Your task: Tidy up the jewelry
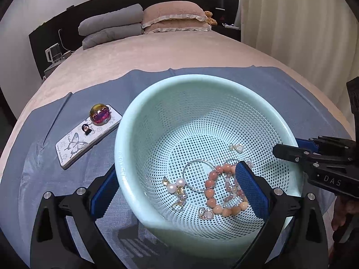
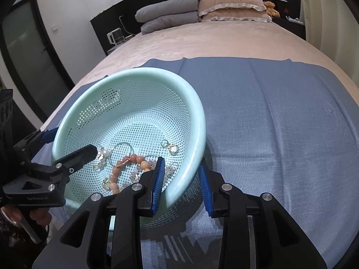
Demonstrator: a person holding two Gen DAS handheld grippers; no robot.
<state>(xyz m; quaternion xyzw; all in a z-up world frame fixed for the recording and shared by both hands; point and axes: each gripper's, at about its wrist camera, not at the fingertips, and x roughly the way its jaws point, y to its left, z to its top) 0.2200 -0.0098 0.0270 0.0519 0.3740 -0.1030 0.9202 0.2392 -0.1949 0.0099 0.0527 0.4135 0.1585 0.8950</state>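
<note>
Jewelry sits in the mint basket (image 1: 134, 121) on the blue cloth (image 2: 280, 116): peach bead bracelet (image 1: 212, 194), pearls (image 1: 176, 185), hoop (image 1: 197, 174), small charms, possibly earrings. L gripper (image 1: 179, 192) & R gripper (image 2: 182, 187) both straddle the rim, jaws wide.

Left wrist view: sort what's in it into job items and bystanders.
Job: basket, peach bead bracelet, pearl charms, silver hoop, left gripper, right gripper.
Bystanders: phone, pillows, teddy bear.
</note>
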